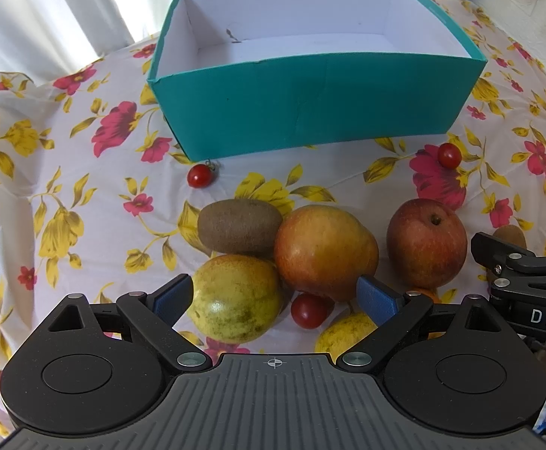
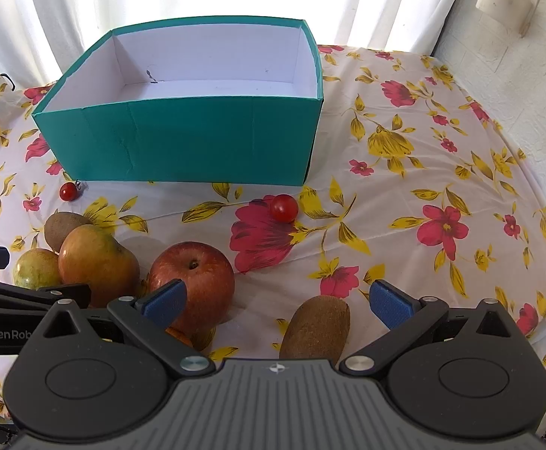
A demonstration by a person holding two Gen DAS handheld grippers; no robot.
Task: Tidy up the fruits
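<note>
An empty teal box point(image 1: 310, 105) with a white inside stands at the back of the floral cloth; it also shows in the right wrist view point(image 2: 183, 142). My left gripper point(image 1: 275, 296) is open above a yellow-green fruit point(image 1: 235, 296), a cherry tomato point(image 1: 308, 309) and an orange-red mango point(image 1: 323, 249), with a kiwi point(image 1: 239, 225) behind. My right gripper point(image 2: 276, 302) is open, with a red apple point(image 2: 194, 281) by its left finger and a kiwi point(image 2: 318, 328) between the fingers. Two cherry tomatoes point(image 2: 284, 208) point(image 2: 68, 191) lie near the box.
White curtains hang behind the table. A wall point(image 2: 516, 56) stands at the right. The flowered cloth point(image 2: 441, 187) lies bare to the right of the box. The other gripper point(image 1: 528, 281) shows at the right edge of the left wrist view.
</note>
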